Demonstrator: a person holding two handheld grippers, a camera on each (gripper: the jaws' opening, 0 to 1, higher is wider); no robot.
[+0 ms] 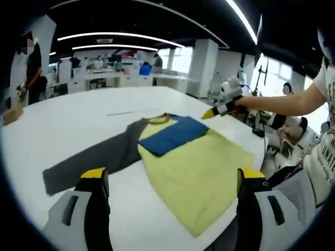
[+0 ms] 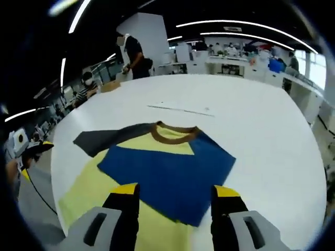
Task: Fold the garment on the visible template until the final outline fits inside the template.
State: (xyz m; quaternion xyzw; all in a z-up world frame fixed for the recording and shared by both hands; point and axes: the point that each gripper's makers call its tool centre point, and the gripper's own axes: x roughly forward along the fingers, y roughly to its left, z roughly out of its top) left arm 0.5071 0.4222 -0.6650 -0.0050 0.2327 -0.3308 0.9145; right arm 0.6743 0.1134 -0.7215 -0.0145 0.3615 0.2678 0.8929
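In the left gripper view, the left claw (image 1: 170,180) hangs spread and empty above the white tabletop (image 1: 73,125). The garment (image 1: 193,167) lies flat there: grey sleeve (image 1: 89,162) stretched out, blue sleeve (image 1: 172,135) folded over the yellow body. In the right gripper view, the right claw (image 2: 175,194) hovers spread above that blue sleeve.

A broad white table (image 1: 78,125) carries a yellow shirt (image 1: 199,172) spread flat (brown collar, one grey sleeve stretched out, one blue sleeve folded across the chest). Beyond the collar a thin line (image 2: 180,110) runs across the tabletop, and a brown box (image 1: 11,114) sits at the far edge.
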